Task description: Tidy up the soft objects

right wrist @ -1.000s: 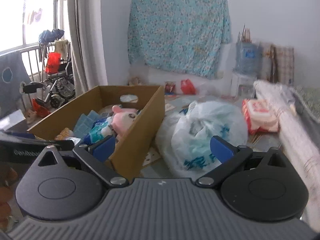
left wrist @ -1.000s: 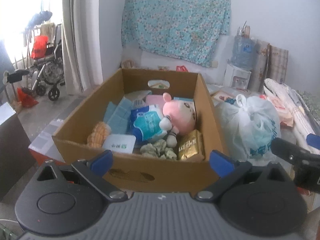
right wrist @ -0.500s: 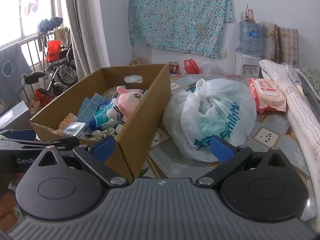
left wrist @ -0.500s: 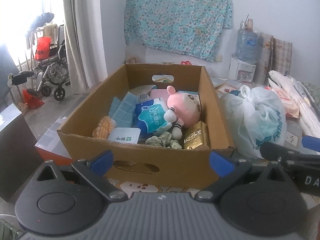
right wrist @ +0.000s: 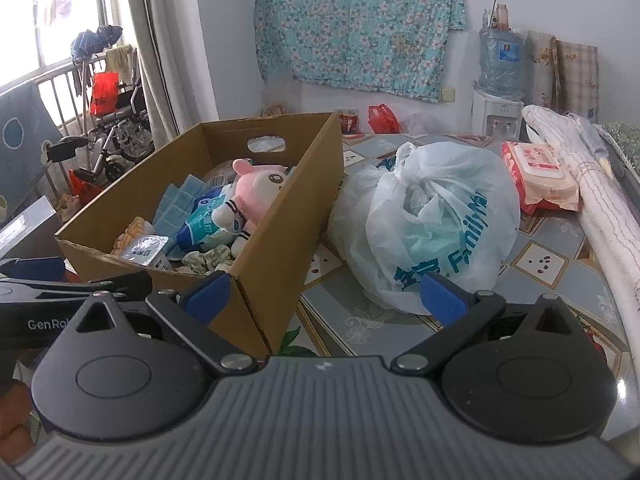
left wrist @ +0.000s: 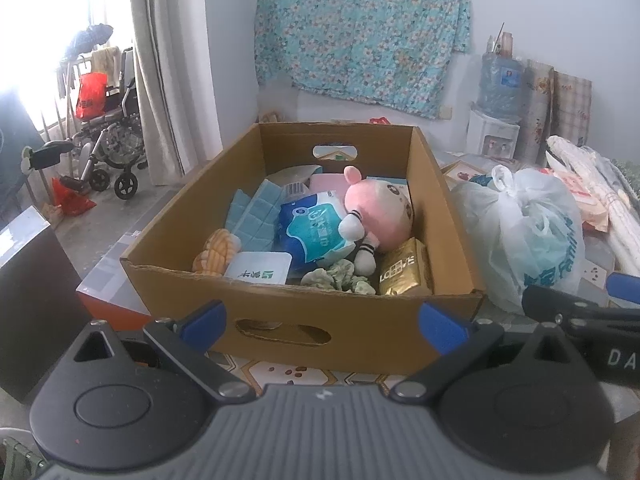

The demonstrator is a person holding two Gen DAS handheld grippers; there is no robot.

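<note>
left hand-held gripper [left wrist: 323, 318]: spread wide, empty | right hand-held gripper [right wrist: 324, 292]: spread wide, empty | cardboard box [left wrist: 360, 320]: untouched

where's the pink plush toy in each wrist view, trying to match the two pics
Left wrist view: the pink plush toy lies right of centre inside the cardboard box, beside the blue tissue pack.
Right wrist view: the pink plush toy sits left of centre, in the same box, near its right wall.
Shared landmark: the white plastic bag on the table, just right of the box in both views.
</note>
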